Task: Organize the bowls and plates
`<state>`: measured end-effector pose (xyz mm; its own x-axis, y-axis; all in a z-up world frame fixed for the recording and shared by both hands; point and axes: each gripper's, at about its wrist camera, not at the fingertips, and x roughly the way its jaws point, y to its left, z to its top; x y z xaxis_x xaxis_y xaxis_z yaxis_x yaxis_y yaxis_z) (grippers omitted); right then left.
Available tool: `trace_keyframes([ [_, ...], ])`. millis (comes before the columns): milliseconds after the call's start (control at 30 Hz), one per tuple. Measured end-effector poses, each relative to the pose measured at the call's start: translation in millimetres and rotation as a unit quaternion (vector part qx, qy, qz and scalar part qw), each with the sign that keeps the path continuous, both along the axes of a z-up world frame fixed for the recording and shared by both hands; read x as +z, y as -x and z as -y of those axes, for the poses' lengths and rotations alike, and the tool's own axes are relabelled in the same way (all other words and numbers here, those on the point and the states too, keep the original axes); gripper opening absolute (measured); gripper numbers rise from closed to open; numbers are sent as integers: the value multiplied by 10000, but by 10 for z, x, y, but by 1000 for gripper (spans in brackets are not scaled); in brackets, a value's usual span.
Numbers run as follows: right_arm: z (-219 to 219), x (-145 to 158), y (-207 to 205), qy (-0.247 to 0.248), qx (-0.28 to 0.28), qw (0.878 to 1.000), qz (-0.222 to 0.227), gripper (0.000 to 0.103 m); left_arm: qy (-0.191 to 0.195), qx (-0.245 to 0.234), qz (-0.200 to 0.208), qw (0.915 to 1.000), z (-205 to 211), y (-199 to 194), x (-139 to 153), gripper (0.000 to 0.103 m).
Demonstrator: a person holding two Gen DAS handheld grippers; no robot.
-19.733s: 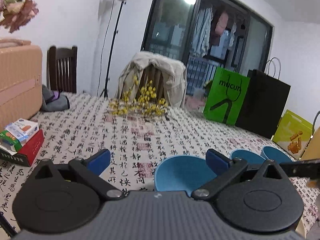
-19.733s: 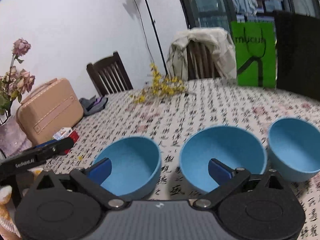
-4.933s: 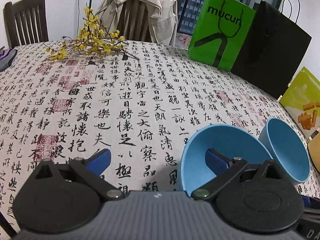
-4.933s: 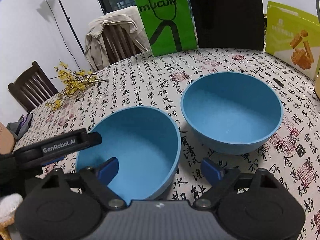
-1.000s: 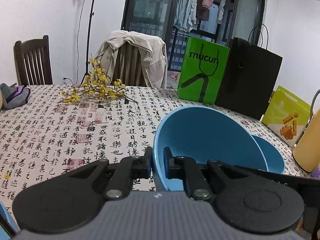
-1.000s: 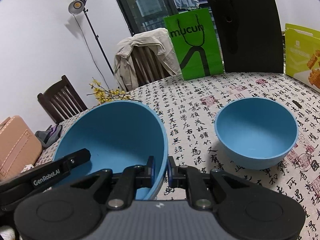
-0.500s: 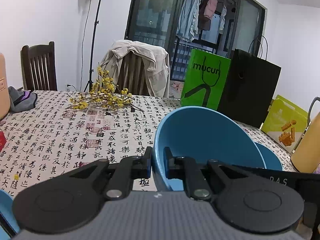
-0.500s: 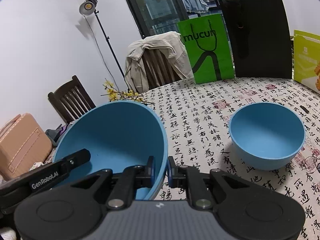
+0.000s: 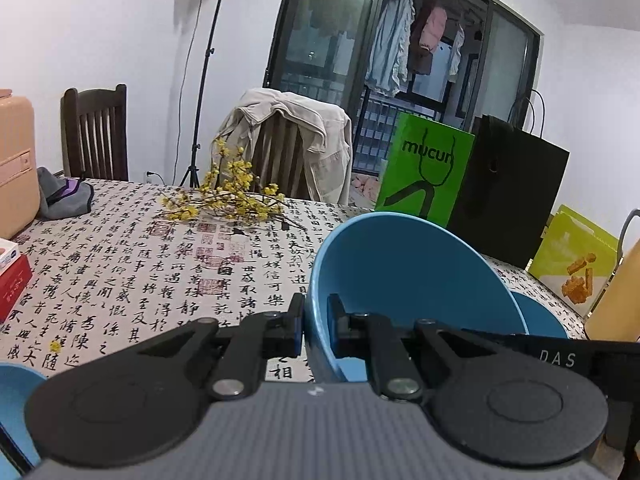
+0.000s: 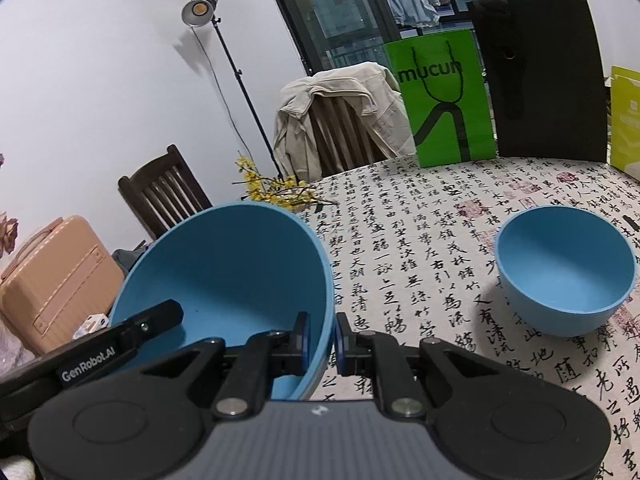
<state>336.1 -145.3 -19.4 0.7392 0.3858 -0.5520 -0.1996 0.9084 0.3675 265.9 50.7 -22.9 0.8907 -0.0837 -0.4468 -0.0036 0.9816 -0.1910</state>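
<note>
Fingers of the left gripper (image 9: 316,330) are pinching the near left rim of a large blue bowl (image 9: 408,280), one pad outside the wall and one inside, nearly closed with only the wall's thickness between them. The right gripper (image 10: 322,342) is clamping the opposite rim of the same bowl (image 10: 232,276) in the same way, its jaws drawn in tight on the wall. Between the two grips the bowl is hanging tilted above the tablecloth (image 9: 160,276), apparently clear of it, its mouth leaning away from both cameras.

Beyond the held bowl, a smaller blue bowl (image 10: 564,276) is sitting upright on the cloth to the right, well apart from the grippers; in the left view only a sliver of it (image 9: 540,316) is showing behind the big bowl. A third blue rim (image 9: 16,384) is peeking in at the lower left edge of the left view.

Judging by the task, the carry is heading toward nesting or grouping the bowls. Doing this well is calling for both hands moving together at equal height, since a thin rim pinch is letting the bowl swing or slip if either side is leading. Levelling it before lowering, centring over the target, and releasing only once it is resting should be keeping it from clattering.
</note>
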Motion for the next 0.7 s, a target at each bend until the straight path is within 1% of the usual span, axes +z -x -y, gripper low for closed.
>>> trace_keyframes([
  [267,-155,24,43,54,160,9998,61,12,20,159,100,9998,-120,104,-8,12],
  [700,-353,32,76,-1,378,9992,102,12,0,383,306,9988,-299,248,5,12],
])
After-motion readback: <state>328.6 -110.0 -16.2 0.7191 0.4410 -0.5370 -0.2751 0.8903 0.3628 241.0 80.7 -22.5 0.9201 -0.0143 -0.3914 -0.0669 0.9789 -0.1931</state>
